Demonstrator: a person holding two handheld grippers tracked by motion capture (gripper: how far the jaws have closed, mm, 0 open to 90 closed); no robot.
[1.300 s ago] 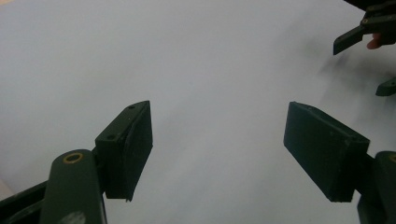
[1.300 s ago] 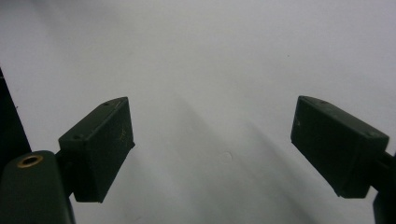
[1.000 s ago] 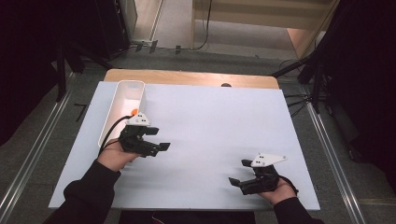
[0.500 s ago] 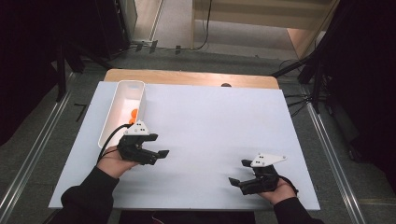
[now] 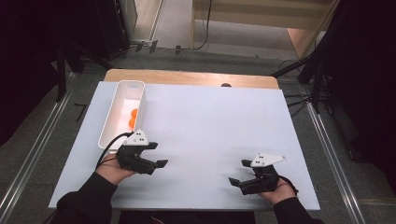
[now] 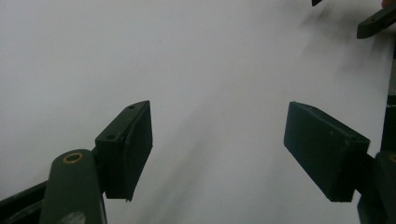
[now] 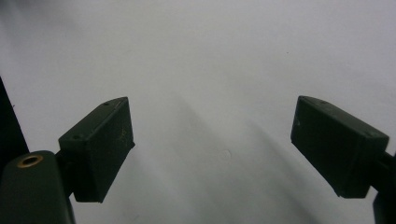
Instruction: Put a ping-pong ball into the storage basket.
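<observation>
My left gripper (image 5: 157,154) hovers over the white table sheet (image 5: 210,121), just past the near end of a long white bin (image 5: 110,116). Two orange balls (image 5: 133,117) lie inside that bin. In the left gripper view its fingers (image 6: 126,149) stand wide apart, so the left gripper (image 6: 217,149) is open with only bare sheet between them. My right gripper (image 5: 239,171) rests low at the near right of the sheet. It is open too, and in the right gripper view the right gripper (image 7: 212,144) holds nothing.
A wooden table edge (image 5: 187,77) runs along the back of the sheet. Dark stands and cables (image 5: 308,79) crowd the floor at right. In the left gripper view, a jaw of the other gripper (image 6: 376,21) shows at the top right.
My left gripper has drawn back from the bin's near end toward the person, still open. The right gripper has stayed where it was.
</observation>
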